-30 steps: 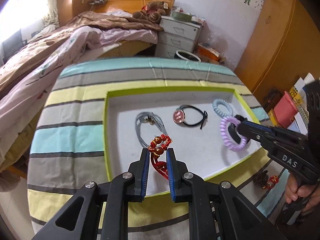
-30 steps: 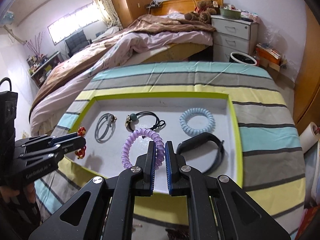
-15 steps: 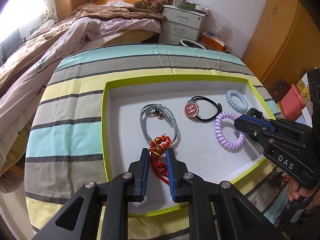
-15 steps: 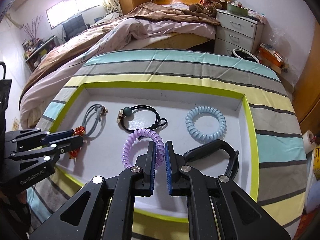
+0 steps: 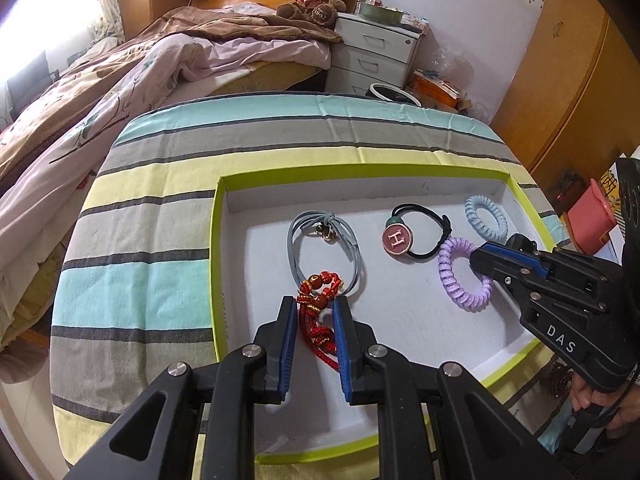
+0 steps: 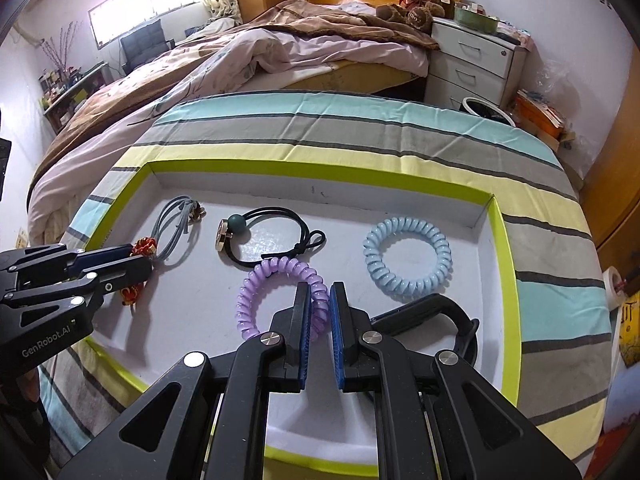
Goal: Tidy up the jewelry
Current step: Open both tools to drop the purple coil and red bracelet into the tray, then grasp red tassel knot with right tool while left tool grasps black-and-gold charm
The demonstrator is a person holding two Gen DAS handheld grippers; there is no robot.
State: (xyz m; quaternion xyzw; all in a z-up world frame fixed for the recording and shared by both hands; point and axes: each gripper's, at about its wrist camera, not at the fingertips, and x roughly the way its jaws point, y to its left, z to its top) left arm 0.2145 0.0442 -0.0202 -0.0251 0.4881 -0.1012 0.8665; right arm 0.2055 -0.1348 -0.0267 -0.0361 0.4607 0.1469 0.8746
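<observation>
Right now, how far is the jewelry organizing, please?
Already lying in the tray: grey hair tie, black tie with H charm, blue coil, black band. In hand: left gripper around the red beaded bracelet, its jaws slightly parted; right gripper on the purple coil. Left: releasing both.

Home bedroom, unmade bed (image 6: 280, 52), teddy bear (image 6: 416, 10), drawer nightstand (image 5: 376, 60)
</observation>
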